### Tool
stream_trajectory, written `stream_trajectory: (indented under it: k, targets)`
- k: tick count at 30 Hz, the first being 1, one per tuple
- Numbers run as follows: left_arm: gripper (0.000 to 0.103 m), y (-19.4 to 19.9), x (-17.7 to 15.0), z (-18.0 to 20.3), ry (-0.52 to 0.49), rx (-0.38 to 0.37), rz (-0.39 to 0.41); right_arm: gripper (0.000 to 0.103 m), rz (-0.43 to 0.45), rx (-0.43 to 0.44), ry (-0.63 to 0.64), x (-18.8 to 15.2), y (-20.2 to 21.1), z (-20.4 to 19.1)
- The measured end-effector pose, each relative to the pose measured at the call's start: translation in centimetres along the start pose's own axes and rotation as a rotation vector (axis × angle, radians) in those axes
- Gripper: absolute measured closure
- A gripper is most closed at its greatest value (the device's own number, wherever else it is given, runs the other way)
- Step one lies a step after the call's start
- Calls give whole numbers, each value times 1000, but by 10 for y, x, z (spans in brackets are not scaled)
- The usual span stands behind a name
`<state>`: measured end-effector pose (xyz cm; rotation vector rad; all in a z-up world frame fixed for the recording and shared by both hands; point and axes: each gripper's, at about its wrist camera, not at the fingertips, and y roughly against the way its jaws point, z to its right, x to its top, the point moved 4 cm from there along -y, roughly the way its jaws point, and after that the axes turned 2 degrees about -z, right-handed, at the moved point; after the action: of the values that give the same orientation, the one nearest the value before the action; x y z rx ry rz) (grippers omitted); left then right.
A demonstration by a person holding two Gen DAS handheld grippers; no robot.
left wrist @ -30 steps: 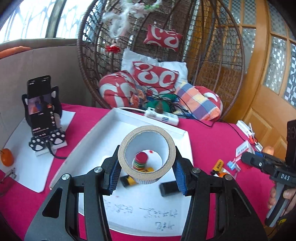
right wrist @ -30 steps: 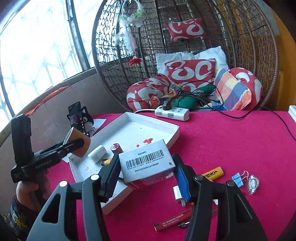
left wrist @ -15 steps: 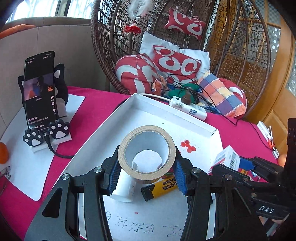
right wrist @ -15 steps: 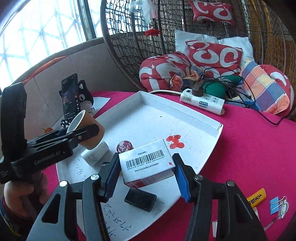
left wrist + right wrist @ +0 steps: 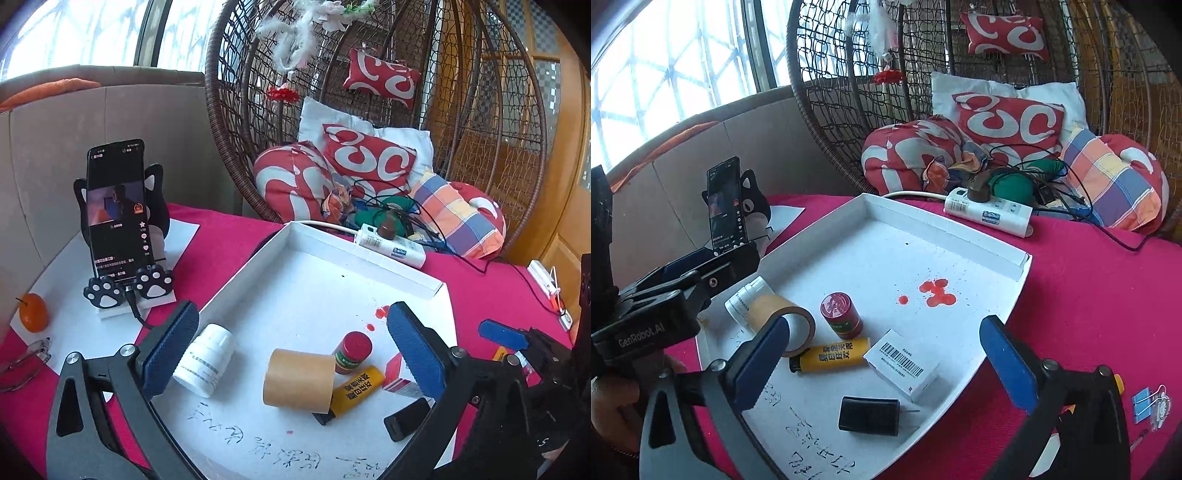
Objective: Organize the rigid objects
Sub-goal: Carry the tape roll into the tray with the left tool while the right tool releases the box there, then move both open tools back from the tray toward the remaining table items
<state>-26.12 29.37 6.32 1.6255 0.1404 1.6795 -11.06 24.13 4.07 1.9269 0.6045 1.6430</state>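
A white tray (image 5: 317, 236) (image 5: 945, 225) lies on the red table. In it lie a brown tape roll (image 5: 297, 380) (image 5: 785, 319), a white pill bottle (image 5: 205, 360) (image 5: 744, 301), a small red-capped bottle (image 5: 351, 352) (image 5: 842, 310), a yellow lighter (image 5: 356, 387) (image 5: 831, 354), a white barcode box (image 5: 903, 363) (image 5: 399, 376) and a black charger (image 5: 870, 415) (image 5: 406, 419). My left gripper (image 5: 291, 347) is open and empty above the tape roll. My right gripper (image 5: 882, 363) is open and empty above the box.
A phone on a cat-shaped stand (image 5: 118, 218) and an orange (image 5: 33, 312) sit at the left on white paper. A power strip (image 5: 391, 245) with cables lies behind the tray. Binder clips (image 5: 1148, 402) lie on the cloth at the right. A wicker chair with cushions stands behind.
My left gripper opened and let the tape roll down into the tray. My right gripper opened and left the barcode box in the tray.
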Motion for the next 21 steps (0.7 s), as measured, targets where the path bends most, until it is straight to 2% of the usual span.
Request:
stream_trajectory:
  k: [8, 21]
  targets:
    - [0, 14, -2, 15, -14, -25, 15, 0, 13, -46, -23, -5, 12, 10]
    - [0, 16, -13, 65, -101, -80, -21, 0, 32, -129, -99, -16, 32, 50]
